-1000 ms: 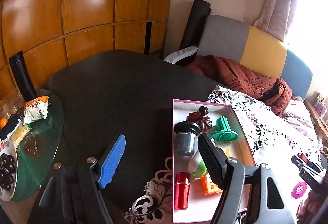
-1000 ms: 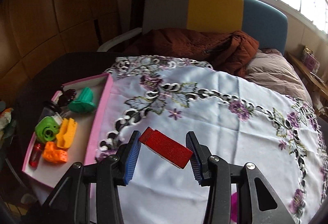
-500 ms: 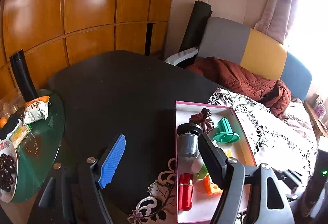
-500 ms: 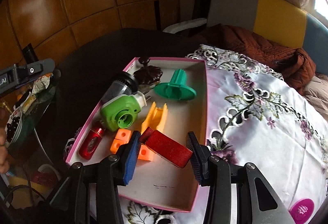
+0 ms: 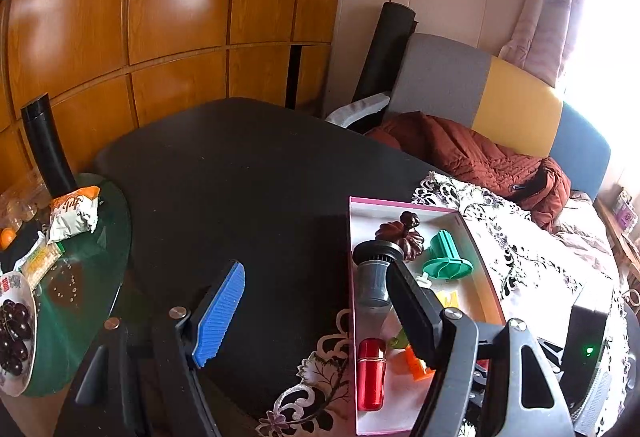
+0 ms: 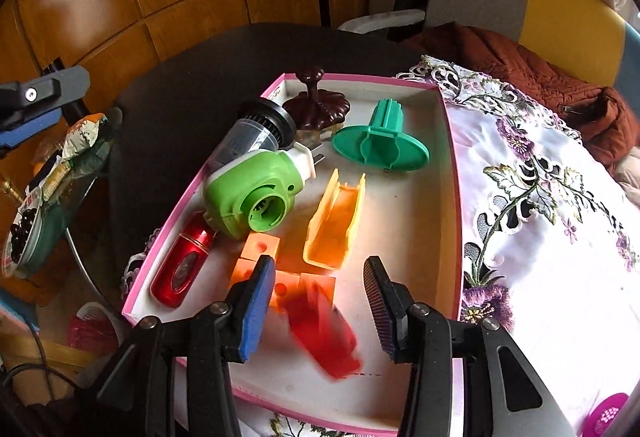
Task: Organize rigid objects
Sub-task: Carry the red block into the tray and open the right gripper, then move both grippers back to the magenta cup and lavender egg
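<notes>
Left wrist view
- Left gripper (image 5: 316, 301): jaws wide apart, nothing between them; hangs over the dark table and the tray's near-left edge.
- Pink tray (image 5: 351, 277): white floor, pink rim, sits half on the black table (image 5: 224, 173), half on the floral cloth (image 5: 532, 265).
- Tray contents: brown knobbed lid (image 5: 402, 233) at the far end; grey filter cup (image 5: 374, 273) in front of it; teal flanged piece (image 5: 446, 263) to the right; red cylinder (image 5: 371, 373) lying at the near end.
- Hidden: the black finger (image 5: 412, 311) covers the tray's middle; only slivers of yellow, green and orange show past it.
- Room: wood-panelled wall, rust-brown jacket (image 5: 480, 157) on a grey, yellow and blue seat, green glass side table (image 5: 100, 277) with snack packets and a plate of dark grapes.

Right wrist view
- Right gripper (image 6: 320, 305): jaws part-open, pads not pressing on anything.
- Red block (image 6: 324, 333): blurred, between the fingers but clear of both pads, over the tray's near floor; whether it touches the floor I cannot tell.
- Tray contents: green round gadget (image 6: 256, 193) with a white plug end, leaning on the filter cup; yellow channel piece (image 6: 336, 221); orange cubes (image 6: 260, 257), partly behind the left finger; red cylinder by the left wall.
- Cut off: magenta item at the lower right corner, too little to identify.
</notes>
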Demonstrator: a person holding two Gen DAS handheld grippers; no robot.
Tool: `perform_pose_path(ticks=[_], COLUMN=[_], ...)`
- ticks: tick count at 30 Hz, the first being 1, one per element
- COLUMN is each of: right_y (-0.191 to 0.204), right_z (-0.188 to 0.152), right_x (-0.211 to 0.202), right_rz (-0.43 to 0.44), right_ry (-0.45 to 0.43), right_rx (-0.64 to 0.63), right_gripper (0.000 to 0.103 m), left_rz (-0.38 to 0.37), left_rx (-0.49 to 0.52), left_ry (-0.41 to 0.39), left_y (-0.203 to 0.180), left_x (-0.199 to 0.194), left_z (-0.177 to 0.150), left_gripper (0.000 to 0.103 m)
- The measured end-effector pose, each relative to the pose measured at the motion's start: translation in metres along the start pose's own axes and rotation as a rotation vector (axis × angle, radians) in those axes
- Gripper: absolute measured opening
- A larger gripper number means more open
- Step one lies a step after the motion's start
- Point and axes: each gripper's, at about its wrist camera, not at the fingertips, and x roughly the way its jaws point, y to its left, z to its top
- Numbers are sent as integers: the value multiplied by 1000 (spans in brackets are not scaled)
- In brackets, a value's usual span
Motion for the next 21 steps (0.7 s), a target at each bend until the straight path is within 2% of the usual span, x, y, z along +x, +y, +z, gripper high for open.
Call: perform_pose_path(ticks=[10,12,16,21], right_y=[-17,-25,-51,-104], right_z=[-2,-5,-11,-29], right_x=[-25,-35,-53,-79], right_rz=[-15,-32,-75,-180], right_ry=[-52,-65,-80,-86], right_rx=[29,39,84,196], right_gripper=[54,59,61,69], left_rz=[-4,-9,-18,-64], left_rx=[21,30,53,107], left_ry=[1,4,10,22], left_y=[-6,-9,-16,-34], left_x=[-2,-3,-3,-3], left_z=[-1,-2,-4,-10], left_gripper=[74,74,75,75])
